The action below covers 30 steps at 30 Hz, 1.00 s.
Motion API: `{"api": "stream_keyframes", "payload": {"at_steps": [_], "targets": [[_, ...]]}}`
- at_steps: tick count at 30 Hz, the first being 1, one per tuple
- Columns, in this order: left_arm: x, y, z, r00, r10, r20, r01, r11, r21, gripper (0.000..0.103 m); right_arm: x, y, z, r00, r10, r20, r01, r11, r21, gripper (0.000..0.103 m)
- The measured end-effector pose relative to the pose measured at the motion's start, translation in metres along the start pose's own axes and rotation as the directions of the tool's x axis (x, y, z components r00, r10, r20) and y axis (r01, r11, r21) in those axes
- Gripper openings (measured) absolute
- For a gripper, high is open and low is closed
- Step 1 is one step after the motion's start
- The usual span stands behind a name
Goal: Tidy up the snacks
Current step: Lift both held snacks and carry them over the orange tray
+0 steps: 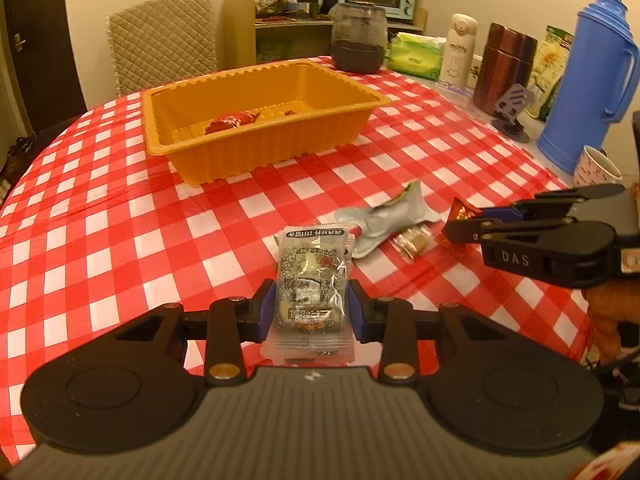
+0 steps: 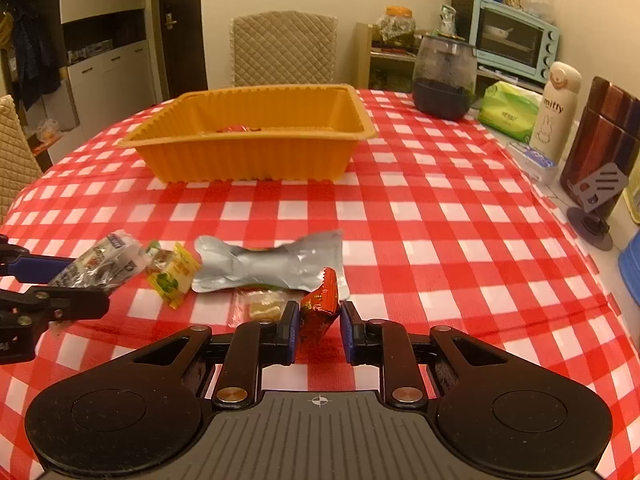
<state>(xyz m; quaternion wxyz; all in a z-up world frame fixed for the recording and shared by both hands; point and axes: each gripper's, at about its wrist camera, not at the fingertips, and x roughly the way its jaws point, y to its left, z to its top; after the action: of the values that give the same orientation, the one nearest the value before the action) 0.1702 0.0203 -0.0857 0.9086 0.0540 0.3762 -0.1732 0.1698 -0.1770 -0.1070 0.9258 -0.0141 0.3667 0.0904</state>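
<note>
Orange tray (image 1: 256,152) set well back on checkered surface (image 1: 120,240), one red-wrapped snack (image 1: 230,122) already inside. Left tongs (image 1: 311,308) clenched on clear printed packet (image 1: 310,280), lifted, it seems, just off the cloth. Right tongs (image 2: 319,330) clamped onto small red packet (image 2: 320,308), pinched at its lower end only. Silver pouch (image 2: 272,264), yellow-green sachet (image 2: 172,276) and pale clear-wrapped sweet (image 2: 262,306) left lying near the tongs. Risks: slick foil slipping from that shallow pinch during carry; neighbouring sweet dragged along; crowding of both tongs over tray rim.
</note>
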Motion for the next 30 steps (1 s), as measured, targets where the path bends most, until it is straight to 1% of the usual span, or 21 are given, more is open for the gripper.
{"api": "stream_keyframes", "payload": {"at_steps": [3,13,21,30], "targets": [[-0.001,0.001,0.003,1.000,0.008,0.011,-0.008,1.000,-0.015,0.034,-0.002,0.004,0.002,1.000,0.008,0.010,-0.008,1.000,-0.003,0.022],[-0.004,0.005,0.018,0.998,0.053,0.046,-0.049,0.996,-0.079,0.034,-0.016,0.015,0.017,0.995,0.028,0.094,-0.026,0.999,-0.020,0.022],[-0.006,0.007,0.034,0.993,0.086,0.081,-0.076,0.990,-0.119,0.034,-0.022,0.020,0.034,0.990,0.049,0.135,-0.047,0.999,-0.020,0.022],[-0.010,0.013,0.049,0.987,0.121,0.109,-0.102,0.982,-0.162,0.034,-0.026,0.018,0.050,0.984,0.049,0.170,-0.045,0.999,-0.027,0.022]]}}
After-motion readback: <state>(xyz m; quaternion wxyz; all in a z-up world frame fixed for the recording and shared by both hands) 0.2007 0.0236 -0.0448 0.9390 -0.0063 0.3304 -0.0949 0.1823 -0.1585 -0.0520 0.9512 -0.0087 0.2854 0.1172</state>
